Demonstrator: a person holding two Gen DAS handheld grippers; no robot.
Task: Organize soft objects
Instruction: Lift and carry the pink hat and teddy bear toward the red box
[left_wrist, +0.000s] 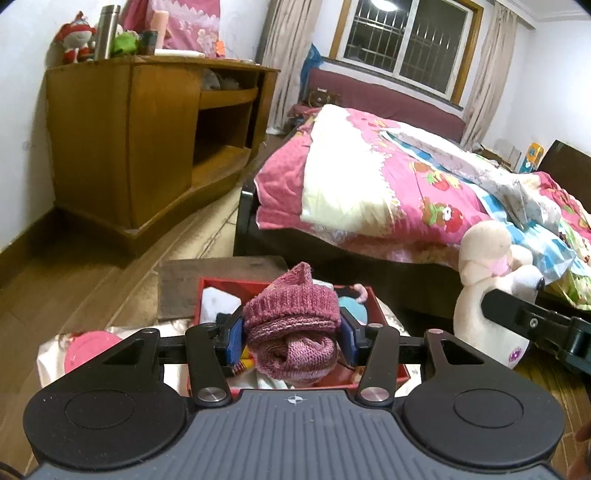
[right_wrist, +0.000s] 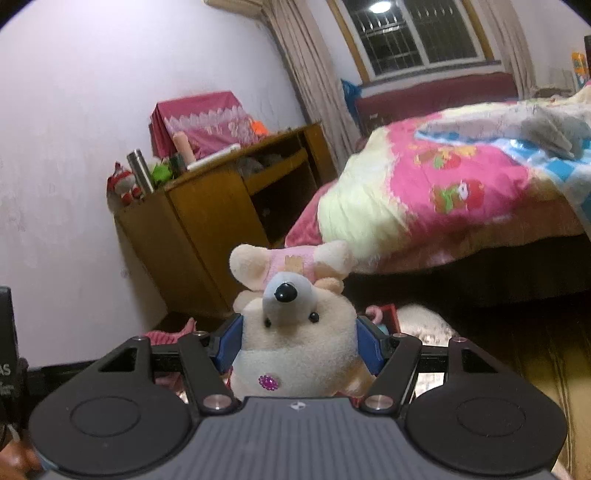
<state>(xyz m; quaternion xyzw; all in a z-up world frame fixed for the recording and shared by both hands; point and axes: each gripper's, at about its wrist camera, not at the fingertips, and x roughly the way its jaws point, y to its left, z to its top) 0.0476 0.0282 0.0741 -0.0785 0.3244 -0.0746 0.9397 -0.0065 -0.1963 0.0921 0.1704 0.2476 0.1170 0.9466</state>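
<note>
Ribbed grey plastic and black linkage arms fill the bottom of both wrist views and hide whatever lies straight beneath. Between the blue pads of the left gripper (left_wrist: 291, 338) sits a rolled pink knitted garment (left_wrist: 291, 332), chunky in weave, its peak poking up above the fingers; both pads press into its sides, so the jaws are clamped on it at a middling width. It hangs over a red box (left_wrist: 384, 314), of which only the rim and two walls show; the soft things inside, white and teal, are too covered to name. Left of the box lies a round pink lid-like object (left_wrist: 88, 349) on pale cloth, half cut off by the gripper. The right gripper (right_wrist: 297, 341) pinches a cream plush toy (right_wrist: 295, 343) by its round body, pads sunk into the nap on each side; a purple sequin flower marks its belly, a black bead nose and small eyes sit above, and pink fabric wraps its upper part. In the left view the same toy shows at the right edge, with a black finger across it. Behind the box rests a flat brown board (left_wrist: 221, 277) on wood flooring. Farther off stand a bed with a pink cartoon quilt (left_wrist: 424, 177) and a wooden cabinet (left_wrist: 129, 147) topped with a red doll (left_wrist: 75, 38), a steel flask (left_wrist: 107, 31) and pink-draped bulk. Curtains frame a barred window (left_wrist: 406, 44); the right view is blurred toward the bed.
</note>
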